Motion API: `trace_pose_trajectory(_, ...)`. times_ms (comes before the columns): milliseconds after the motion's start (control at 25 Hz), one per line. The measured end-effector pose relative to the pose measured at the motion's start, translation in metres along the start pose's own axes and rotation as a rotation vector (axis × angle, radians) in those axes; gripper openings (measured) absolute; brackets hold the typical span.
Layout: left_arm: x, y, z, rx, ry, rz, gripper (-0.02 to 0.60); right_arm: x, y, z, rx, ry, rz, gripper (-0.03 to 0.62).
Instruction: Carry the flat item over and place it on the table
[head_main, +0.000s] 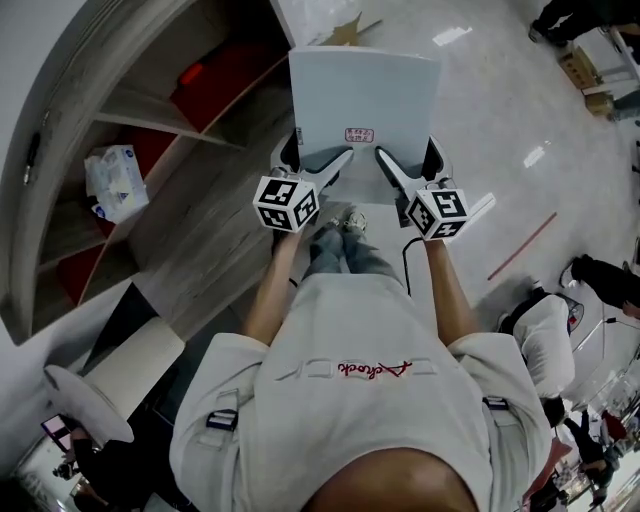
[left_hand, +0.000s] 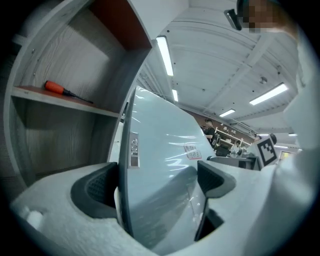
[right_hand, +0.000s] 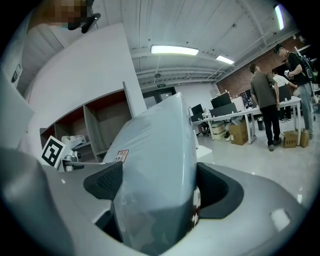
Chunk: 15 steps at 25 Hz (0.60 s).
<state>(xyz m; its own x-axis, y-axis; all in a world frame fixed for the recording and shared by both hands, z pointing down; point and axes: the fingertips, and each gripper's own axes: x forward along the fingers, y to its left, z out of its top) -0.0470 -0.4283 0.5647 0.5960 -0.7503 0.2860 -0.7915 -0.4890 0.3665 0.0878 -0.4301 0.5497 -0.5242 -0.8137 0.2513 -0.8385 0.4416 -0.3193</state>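
Note:
A pale blue-grey flat panel (head_main: 362, 98) with a small red-printed label is held in the air in front of me, above the floor. My left gripper (head_main: 322, 163) is shut on its near left edge and my right gripper (head_main: 402, 165) on its near right edge. In the left gripper view the flat panel (left_hand: 160, 165) stands edge-on between the dark pads (left_hand: 95, 192), with my left gripper (left_hand: 155, 187) closed around it. In the right gripper view the flat panel (right_hand: 155, 170) fills the gap of my right gripper (right_hand: 160, 187). No table top shows under the panel.
A wooden shelf unit (head_main: 130, 170) with red backs stands at the left; a wrapped packet (head_main: 115, 180) lies on one shelf, a red-handled screwdriver (left_hand: 62, 90) on another. People (right_hand: 265, 100) stand by desks and cardboard boxes (right_hand: 240, 132) at the right. Glossy floor (head_main: 500, 120) lies ahead.

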Motion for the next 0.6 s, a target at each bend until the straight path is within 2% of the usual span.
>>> trace_pose_trajectory(600, -0.015, 0.029, -0.089, -0.128, 0.131, 0.041, 0.503, 0.007, 0.004, -0.091, 0.062, 0.164, -0.012, 0.468)
